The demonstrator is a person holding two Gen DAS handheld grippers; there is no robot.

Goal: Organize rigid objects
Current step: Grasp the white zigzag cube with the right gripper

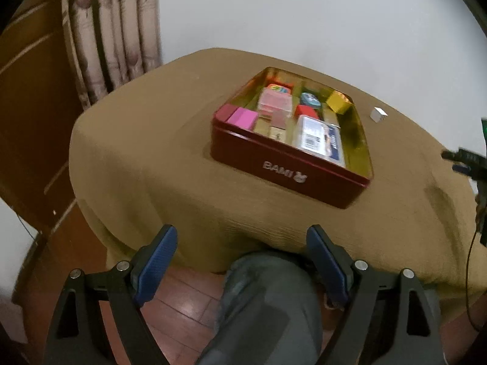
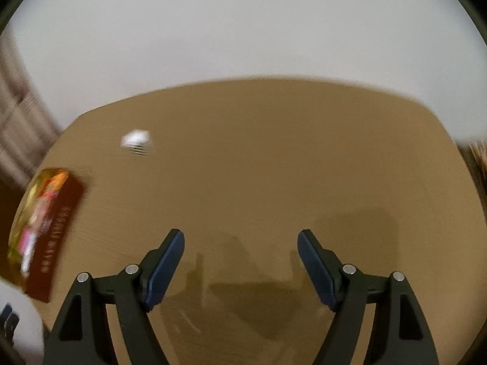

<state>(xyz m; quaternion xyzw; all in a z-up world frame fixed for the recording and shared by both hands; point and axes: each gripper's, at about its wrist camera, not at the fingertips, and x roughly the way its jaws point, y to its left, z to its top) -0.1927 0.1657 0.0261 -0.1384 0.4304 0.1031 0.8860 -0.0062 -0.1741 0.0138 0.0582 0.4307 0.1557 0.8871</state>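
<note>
Both grippers, left [image 1: 242, 257] and right [image 2: 240, 258], hang with fingers spread wide and empty over the tan-clothed counter [image 1: 146, 152]. Ahead of the left fingers sits the red metal tin [image 1: 289, 164] packed with small boxes; one small white box [image 2: 136, 141] lies loose, ahead-left of the right fingers. Judged near the end, the sorting next calls for fetching that box into the tin.

A table under a tan cloth [image 1: 146, 158] stands against a plain white wall [image 1: 304, 15], with a patterned curtain [image 1: 118, 30] and brown wooden panelling [image 1: 30, 91] to its left, above reddish wood flooring [image 1: 182, 301].
</note>
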